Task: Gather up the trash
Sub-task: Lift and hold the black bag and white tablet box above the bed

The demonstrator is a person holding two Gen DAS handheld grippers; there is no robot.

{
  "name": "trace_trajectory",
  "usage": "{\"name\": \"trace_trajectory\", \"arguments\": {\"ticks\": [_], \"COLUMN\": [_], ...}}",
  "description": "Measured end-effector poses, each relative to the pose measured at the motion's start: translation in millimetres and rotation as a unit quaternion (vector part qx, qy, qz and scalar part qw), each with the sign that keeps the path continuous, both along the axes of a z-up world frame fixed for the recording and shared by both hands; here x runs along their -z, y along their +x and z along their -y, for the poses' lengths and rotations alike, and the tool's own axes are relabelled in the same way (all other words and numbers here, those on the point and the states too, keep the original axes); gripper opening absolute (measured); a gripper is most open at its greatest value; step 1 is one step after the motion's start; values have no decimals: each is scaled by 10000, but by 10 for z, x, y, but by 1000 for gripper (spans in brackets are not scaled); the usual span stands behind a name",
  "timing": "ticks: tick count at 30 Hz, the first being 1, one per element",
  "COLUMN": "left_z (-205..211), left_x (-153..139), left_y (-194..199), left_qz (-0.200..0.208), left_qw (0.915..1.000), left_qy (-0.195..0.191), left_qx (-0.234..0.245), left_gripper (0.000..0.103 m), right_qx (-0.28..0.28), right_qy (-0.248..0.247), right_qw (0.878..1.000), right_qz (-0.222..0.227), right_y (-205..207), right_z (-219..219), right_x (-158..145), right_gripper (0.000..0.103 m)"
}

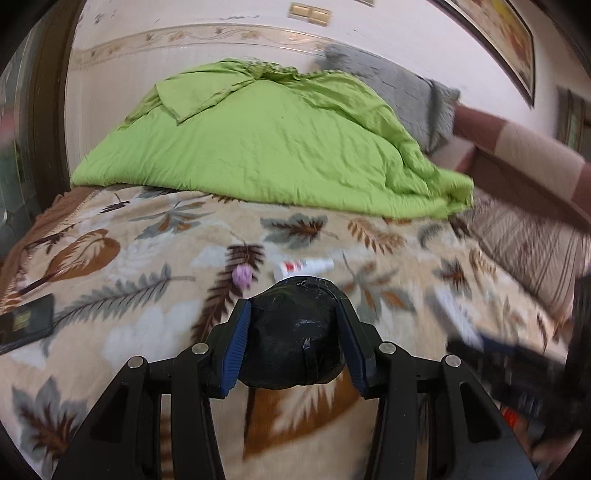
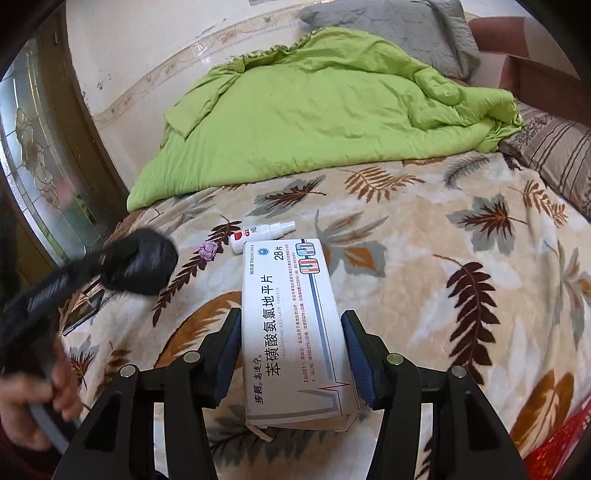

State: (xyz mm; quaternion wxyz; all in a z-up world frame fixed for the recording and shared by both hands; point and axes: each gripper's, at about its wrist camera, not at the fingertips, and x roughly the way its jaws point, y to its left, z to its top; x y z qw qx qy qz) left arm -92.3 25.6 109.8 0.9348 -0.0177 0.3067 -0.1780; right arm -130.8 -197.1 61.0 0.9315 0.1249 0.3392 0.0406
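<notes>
My left gripper (image 1: 293,310) is shut on a black plastic bag bundle (image 1: 295,332) held above the leaf-patterned blanket (image 1: 147,295); the bundle also shows in the right wrist view (image 2: 142,264). My right gripper (image 2: 290,325) is shut on a white medicine box (image 2: 291,328) with printed text, held over the blanket (image 2: 443,258). A small white spray bottle (image 1: 303,266) (image 2: 262,233) and a crumpled purple scrap (image 1: 242,277) (image 2: 207,252) lie on the blanket ahead of both grippers.
A green quilt (image 1: 258,147) (image 2: 314,110) is heaped at the far side with a grey pillow (image 1: 391,85) (image 2: 399,29) behind. A dark flat object (image 1: 26,325) lies at the left edge. A striped pillow (image 2: 554,155) lies right. Something red (image 2: 557,446) is at lower right.
</notes>
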Motion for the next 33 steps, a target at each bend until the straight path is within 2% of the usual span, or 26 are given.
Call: {"name": "trace_trajectory", "arguments": {"ticks": [6,11,19,33], "left_z": [80,152,178,132], "left_x": [209,368,439,468], "left_y": [-316,-281,-178,-121], "left_qz": [107,131,127,94], "left_qw": [9997,9990,9988,9987], "left_qy": [118,345,381,403], "left_qx": [-168,-270,-275,-301], "left_gripper": [46,46,46,46], "right_qx": [-81,-180,-40,-165], "right_qy": [-198,-381,-221,-332], "right_qw": [9994,9986,9994,9992], "right_qz": [269,321,252,163], "right_y": [-146,-185,-153,-52], "right_z": [-90,-143,-32,-141], "right_x": [-47,-40,-24,31], "right_gripper": [58,58,58,58]}}
